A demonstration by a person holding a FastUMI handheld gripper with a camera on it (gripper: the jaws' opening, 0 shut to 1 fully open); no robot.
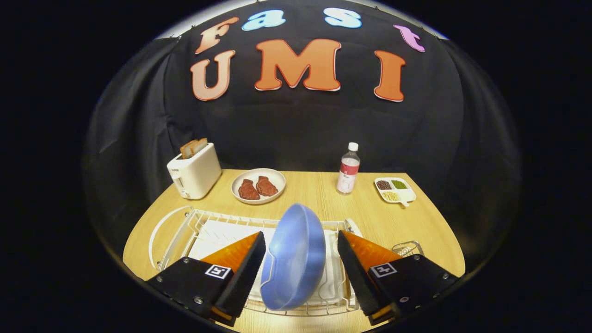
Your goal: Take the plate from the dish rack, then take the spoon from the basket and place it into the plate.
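Nearest to me are the two black pads of my claw (300,263), spread apart with the blue plate (293,259) standing on edge between them. The left pad looks to be touching the plate's rim; the right pad has a clear gap, so I am not clamped on it yet. The plate stands upright in the white wire dish rack (194,222), which is why I come at it from the sides: its thin edge is the only part that offers a grip, and I judge that closing now would catch it across the rim.

Off past my right finger, at the rack's end, sits a small wire basket (407,249); I cannot make out the spoon in it from here.

Further back on the wooden worktop (319,189) are a white toaster (194,171) with bread in it, a plate of meat (258,186), a water bottle (348,169) and a small divided tray (395,189), all well clear of my path.
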